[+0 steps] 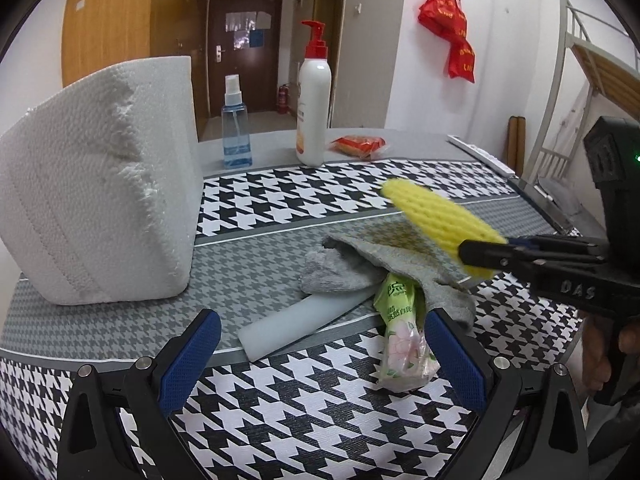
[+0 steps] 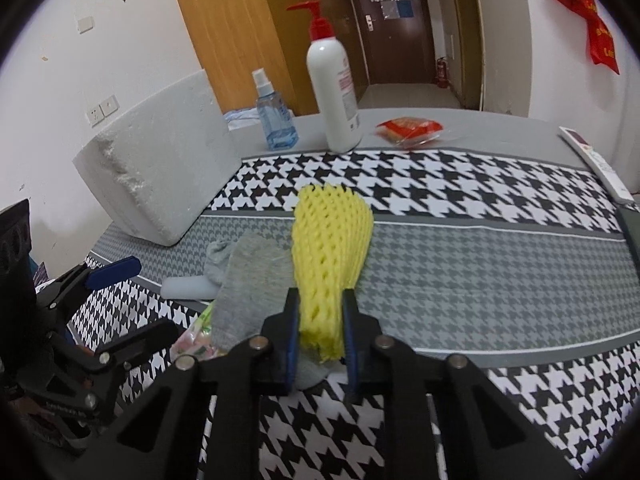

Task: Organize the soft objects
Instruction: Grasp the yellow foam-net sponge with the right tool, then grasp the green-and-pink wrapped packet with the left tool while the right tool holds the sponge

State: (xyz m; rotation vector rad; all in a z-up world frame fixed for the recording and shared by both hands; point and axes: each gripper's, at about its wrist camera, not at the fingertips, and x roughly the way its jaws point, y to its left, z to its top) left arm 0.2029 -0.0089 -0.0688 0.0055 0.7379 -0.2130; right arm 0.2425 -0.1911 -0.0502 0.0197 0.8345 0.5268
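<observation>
Our right gripper is clamped on one end of the yellow foam net, which juts out above the grey sock on the houndstooth table. Our left gripper hangs open, empty, near the tissue pack and white foam strip. Risk, we judge: the net is squashy and pinched only at its end, so it could slip free or snag the sock beneath

Gray sock hides tissue pack's top.
</observation>
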